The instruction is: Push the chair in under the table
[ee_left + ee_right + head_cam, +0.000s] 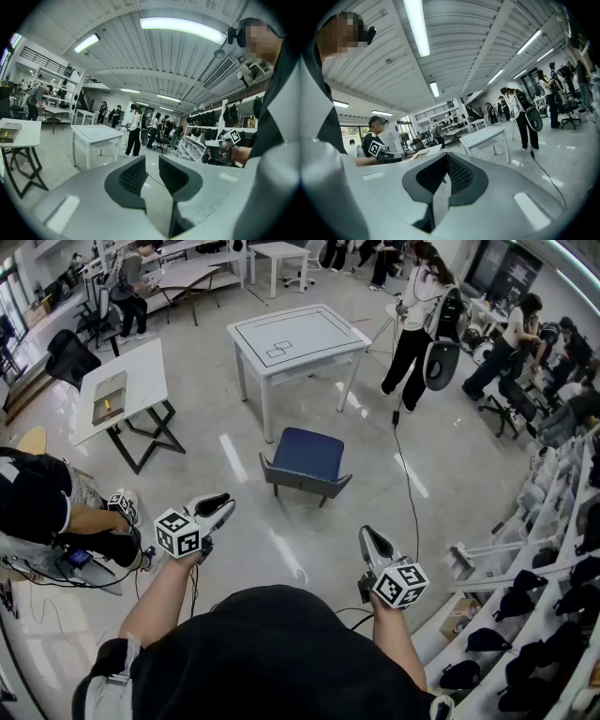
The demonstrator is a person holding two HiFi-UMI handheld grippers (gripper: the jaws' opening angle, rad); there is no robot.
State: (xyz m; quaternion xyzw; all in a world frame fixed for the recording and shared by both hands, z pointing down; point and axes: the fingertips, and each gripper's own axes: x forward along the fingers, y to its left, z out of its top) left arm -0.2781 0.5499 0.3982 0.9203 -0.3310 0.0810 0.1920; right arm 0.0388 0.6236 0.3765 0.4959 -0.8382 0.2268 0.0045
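The chair (306,459), blue seat on a grey frame, stands on the glossy floor a step short of the white table (295,338), clear of its legs. Both grippers hang in the air on the near side of the chair, touching nothing. My left gripper (217,507) points toward the chair's left side, its jaws drawn almost together and empty. My right gripper (370,540) is shut and empty, below and right of the chair. The left gripper (152,159) view shows the table (96,136) ahead; so does the right gripper (446,157) view, table (485,136). Neither shows the chair.
A second white table (122,390) on black legs stands at the left. A person (42,507) crouches close by on my left. A black cable (409,474) runs across the floor right of the chair. People (417,324) stand beyond the table; shelves (553,615) line the right.
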